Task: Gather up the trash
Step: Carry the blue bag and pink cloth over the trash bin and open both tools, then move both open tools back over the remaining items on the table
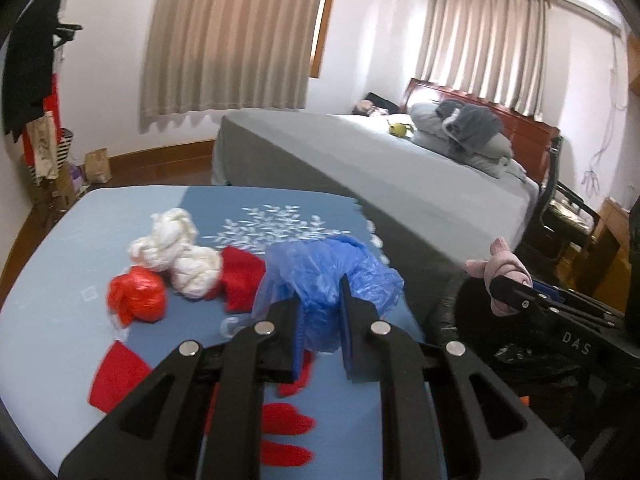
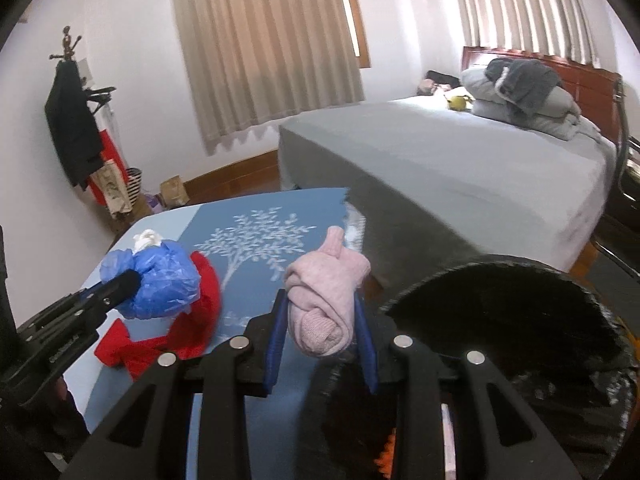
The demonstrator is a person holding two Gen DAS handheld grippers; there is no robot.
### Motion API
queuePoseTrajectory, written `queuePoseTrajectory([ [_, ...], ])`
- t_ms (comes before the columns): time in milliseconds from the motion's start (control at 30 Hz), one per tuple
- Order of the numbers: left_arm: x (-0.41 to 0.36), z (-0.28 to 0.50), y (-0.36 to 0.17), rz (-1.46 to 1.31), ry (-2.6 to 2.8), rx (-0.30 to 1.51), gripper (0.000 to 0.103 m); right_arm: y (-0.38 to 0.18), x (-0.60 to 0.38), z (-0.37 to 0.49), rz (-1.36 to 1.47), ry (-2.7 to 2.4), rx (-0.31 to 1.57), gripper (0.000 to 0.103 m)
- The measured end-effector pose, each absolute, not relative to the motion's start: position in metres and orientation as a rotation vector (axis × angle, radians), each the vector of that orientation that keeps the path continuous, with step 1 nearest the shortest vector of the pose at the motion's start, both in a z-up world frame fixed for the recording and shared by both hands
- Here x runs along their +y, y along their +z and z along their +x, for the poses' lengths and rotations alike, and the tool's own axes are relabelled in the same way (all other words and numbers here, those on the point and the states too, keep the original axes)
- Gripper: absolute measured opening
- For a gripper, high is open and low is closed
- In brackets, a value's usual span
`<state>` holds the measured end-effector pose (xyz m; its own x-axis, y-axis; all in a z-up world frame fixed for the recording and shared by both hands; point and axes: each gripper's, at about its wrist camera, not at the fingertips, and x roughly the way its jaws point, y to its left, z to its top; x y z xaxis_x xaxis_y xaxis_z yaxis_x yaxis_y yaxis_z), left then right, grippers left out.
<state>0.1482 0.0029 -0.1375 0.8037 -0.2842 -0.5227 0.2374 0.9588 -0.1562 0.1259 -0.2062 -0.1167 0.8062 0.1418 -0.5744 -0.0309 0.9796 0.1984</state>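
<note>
Trash collection is mid-way: the right gripper (image 2: 322, 320) is clamping a rolled pink cloth (image 2: 324, 292) between its fingers, just beside the black bin (image 2: 520, 320), while the left gripper (image 1: 320, 316) is closing its fingers on a crumpled blue plastic bag (image 1: 328, 268) above the counter (image 1: 60, 248). Next, judging by the layout, the pink cloth needs carrying over the bin's mouth and releasing. Both grippers are pointing forward, level, the left one reaching over the blue cloth. A red bag (image 1: 136, 298), white wad (image 1: 176, 248) and red fabric (image 1: 240, 276) are waiting on the counter.
</note>
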Motion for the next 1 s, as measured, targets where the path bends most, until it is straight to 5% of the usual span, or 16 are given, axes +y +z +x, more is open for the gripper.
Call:
queuePoseTrajectory([
  [733,-0.152,0.138,-0.157,-0.021,-0.631,0.634,0.015,-0.127,-0.336,0.056,0.244,-0.216,0.64,0.034],
  [800,-0.163,0.138,-0.161,-0.018,-0.659,0.651,0.021,-0.128,-0.343,0.054,0.243,-0.234,0.644,0.037],
  [867,-0.169,0.138,-0.165,-0.017,-0.676,0.664,0.047,-0.128,-0.348,0.05,0.245,-0.252,0.641,0.047],
  [1000,-0.162,0.137,-0.168,-0.004,-0.648,0.654,0.057,-0.125,-0.353,0.045,0.242,-0.278,0.62,0.068],
])
